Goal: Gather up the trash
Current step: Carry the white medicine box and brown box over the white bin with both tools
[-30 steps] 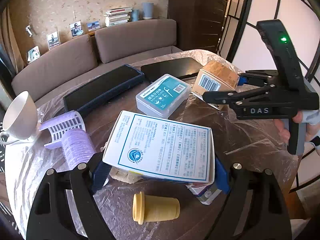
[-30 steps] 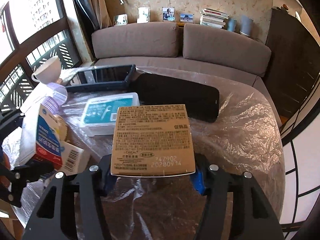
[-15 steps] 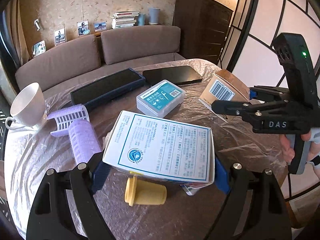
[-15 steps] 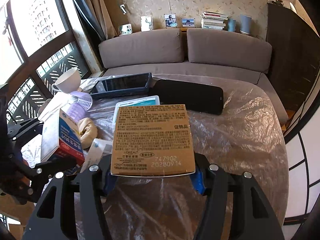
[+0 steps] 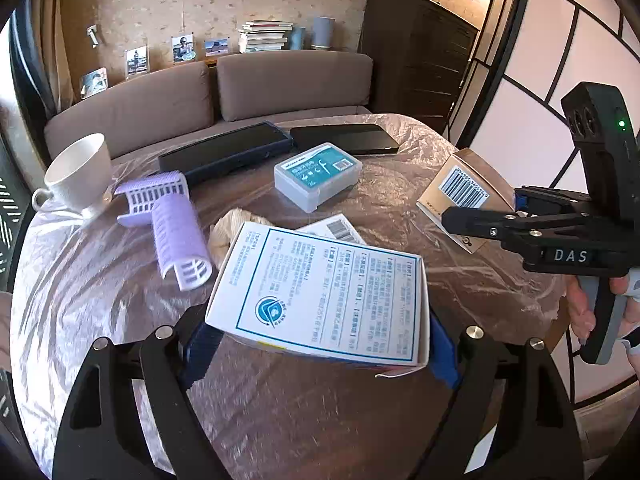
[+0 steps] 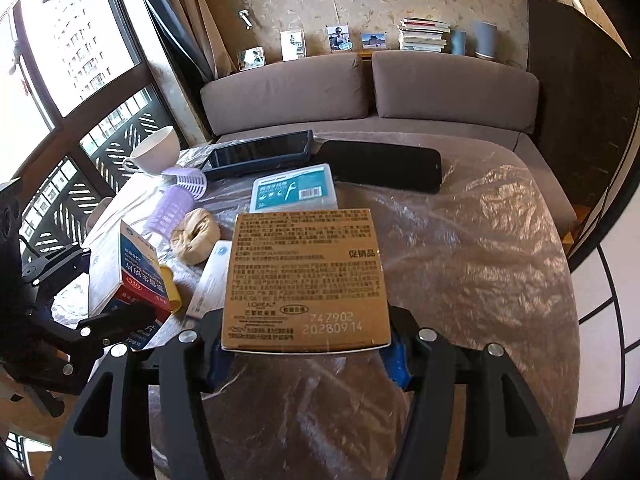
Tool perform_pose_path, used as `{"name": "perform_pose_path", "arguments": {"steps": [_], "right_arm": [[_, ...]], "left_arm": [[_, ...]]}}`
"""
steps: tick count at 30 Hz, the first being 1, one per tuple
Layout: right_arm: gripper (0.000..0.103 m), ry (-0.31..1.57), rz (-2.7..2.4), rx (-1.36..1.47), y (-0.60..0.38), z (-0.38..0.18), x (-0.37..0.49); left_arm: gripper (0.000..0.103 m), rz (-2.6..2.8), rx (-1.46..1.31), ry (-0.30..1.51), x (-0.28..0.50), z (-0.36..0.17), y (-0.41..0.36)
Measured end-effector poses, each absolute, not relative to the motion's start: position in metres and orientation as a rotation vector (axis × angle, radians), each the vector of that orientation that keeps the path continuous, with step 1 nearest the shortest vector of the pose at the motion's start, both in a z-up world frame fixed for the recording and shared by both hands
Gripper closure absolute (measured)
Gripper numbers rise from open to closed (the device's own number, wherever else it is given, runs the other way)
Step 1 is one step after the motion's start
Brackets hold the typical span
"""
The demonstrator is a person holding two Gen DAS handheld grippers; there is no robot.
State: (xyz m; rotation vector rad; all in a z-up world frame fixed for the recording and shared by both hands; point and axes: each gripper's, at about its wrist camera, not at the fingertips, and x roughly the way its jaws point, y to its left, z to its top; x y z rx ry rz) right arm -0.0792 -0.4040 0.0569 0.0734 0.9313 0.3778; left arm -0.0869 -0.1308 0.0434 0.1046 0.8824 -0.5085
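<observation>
My left gripper (image 5: pixel 320 354) is shut on a white and blue medicine box (image 5: pixel 324 294) and holds it above the table; the box also shows in the right wrist view (image 6: pixel 128 276). My right gripper (image 6: pixel 308 354) is shut on a brown cardboard box (image 6: pixel 306 276), held above the table; it also shows in the left wrist view (image 5: pixel 464 192). On the table lie a crumpled beige wad (image 6: pixel 196 234), a flat white carton (image 6: pixel 212 280) and a yellow tube (image 6: pixel 170 284).
The round table (image 6: pixel 480 260) is covered in plastic film. On it stand a white cup (image 5: pixel 80 172), two purple hair rollers (image 5: pixel 176 232), a clear floss box (image 5: pixel 316 174), a tablet (image 5: pixel 224 152) and a black case (image 5: pixel 344 138). A sofa stands behind.
Both grippers have risen and pulled back from the table with their boxes. The yellow tube has passed out of the left wrist view under the medicine box.
</observation>
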Motion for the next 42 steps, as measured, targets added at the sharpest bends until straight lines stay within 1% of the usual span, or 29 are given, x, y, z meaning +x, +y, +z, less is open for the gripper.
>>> {"name": "perform_pose_path", "arguments": {"steps": [25, 42], "right_arm": [[0.045, 0.946, 0.429, 0.080, -0.399, 0.069, -0.148], [0.045, 0.960, 0.442, 0.066, -0.399, 0.066, -0.183]], "left_arm": [[0.017, -0.425, 0.063, 0.907, -0.147, 0.042, -0.113], [0.017, -0.411, 0.070, 0.935, -0.178, 0.043, -0.114]]}}
